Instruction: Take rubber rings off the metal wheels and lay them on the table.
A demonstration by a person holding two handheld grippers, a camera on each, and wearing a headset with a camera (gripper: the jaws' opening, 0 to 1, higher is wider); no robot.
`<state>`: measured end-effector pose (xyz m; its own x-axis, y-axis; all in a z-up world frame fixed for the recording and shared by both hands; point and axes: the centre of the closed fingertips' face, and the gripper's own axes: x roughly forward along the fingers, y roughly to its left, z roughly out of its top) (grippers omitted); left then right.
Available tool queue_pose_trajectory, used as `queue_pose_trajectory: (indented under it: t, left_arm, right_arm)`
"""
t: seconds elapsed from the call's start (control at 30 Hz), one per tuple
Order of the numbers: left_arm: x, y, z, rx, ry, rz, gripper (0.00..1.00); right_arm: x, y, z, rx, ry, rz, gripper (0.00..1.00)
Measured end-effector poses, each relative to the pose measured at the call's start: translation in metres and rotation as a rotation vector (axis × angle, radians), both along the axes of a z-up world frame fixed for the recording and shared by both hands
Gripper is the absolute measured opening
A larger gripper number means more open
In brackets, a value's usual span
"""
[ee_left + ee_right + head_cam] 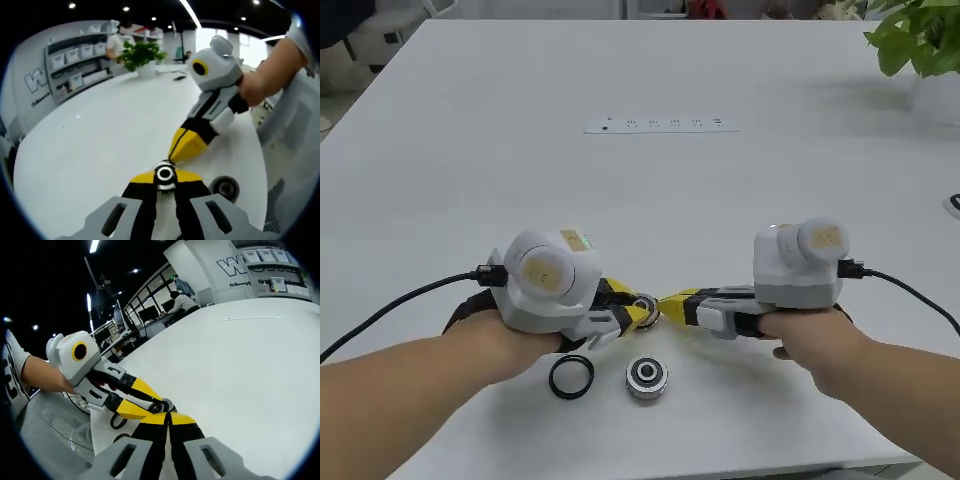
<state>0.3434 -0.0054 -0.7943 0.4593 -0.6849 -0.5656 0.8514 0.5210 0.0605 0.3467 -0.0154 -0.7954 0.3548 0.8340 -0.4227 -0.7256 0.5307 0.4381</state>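
Closest to the person, one black rubber ring (552, 378) lies flat on the white table (520, 150), just beside a loose metal wheel (646, 378) resting on its face. That's one ring delivered, by the look of it. The loose wheel reads as bare silver from the head view, but darker in the left gripper view, so I won't swear to it.

Just beyond, the action: the left gripper (635, 312) pinches a second small wheel (165, 175) between its yellow-tipped jaws, held up off the table. The right gripper (168, 417) comes in nose to nose, jaws pressed together, tips touching the wheel's edge. Whether they've nipped any rubber, I can't tell. This ring looks to be still on, so the peel and the lay-down remain.

The head view gives the layout of ring and wheel on the table. The left gripper view gives the held wheel face-on, dark band round a bright hub.

Farther off, a power strip (660, 125) is set in the tabletop, and a green plant (915, 40) stands at the far corner.
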Motion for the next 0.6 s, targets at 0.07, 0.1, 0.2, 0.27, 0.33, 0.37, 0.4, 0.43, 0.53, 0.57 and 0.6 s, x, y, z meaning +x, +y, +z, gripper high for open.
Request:
queue_pose_trajectory:
  t: [0.07, 0.1, 0.2, 0.27, 0.33, 0.37, 0.4, 0.43, 0.53, 0.57, 0.6]
  left_arm:
    - [0.0002, -0.0001, 0.0000, 0.002, -0.002, 0.001, 0.12]
    - [0.0004, -0.0001, 0.0000, 0.003, -0.002, 0.002, 0.12]
    - [0.0006, -0.0004, -0.0001, 0.009, 0.000, 0.004, 0.12]
    - [0.0008, -0.0007, -0.0005, 0.018, 0.003, 0.001, 0.12]
    - [0.0003, -0.0011, -0.0003, 0.023, 0.006, -0.003, 0.12]
    - [0.0002, -0.0011, -0.0004, 0.023, 0.008, -0.003, 0.12]
    - [0.0003, -0.0010, -0.0006, 0.024, 0.009, -0.002, 0.12]
    - [0.0003, -0.0009, -0.0006, 0.024, 0.008, -0.002, 0.12]
    - [0.0001, -0.0008, -0.0005, 0.017, 0.009, 0.001, 0.12]
    - [0.0000, -0.0009, -0.0004, 0.017, 0.009, 0.001, 0.12]
    - [-0.0003, -0.0009, -0.0004, 0.018, 0.009, 0.001, 0.12]
  right_arm:
    - [-0.0004, 0.0003, 0.0004, 0.003, 0.008, -0.003, 0.00]
    - [-0.0005, 0.0003, 0.0006, 0.002, 0.007, -0.002, 0.00]
    - [-0.0018, 0.0015, 0.0015, -0.005, 0.000, 0.007, 0.00]
    - [-0.0036, 0.0029, 0.0023, 0.000, 0.005, 0.013, 0.00]
    - [-0.0047, 0.0035, 0.0024, 0.002, 0.004, 0.017, 0.00]
    - [-0.0052, 0.0036, 0.0026, 0.001, 0.003, 0.020, 0.00]
    - [-0.0052, 0.0033, 0.0027, 0.002, 0.003, 0.020, 0.00]
    - [-0.0054, 0.0032, 0.0027, 0.002, 0.004, 0.019, 0.00]
    - [-0.0060, 0.0032, 0.0029, 0.005, 0.005, 0.021, 0.00]
    - [-0.0063, 0.0033, 0.0031, 0.006, 0.003, 0.025, 0.00]
    - [-0.0065, 0.0033, 0.0032, 0.007, 0.003, 0.026, 0.00]
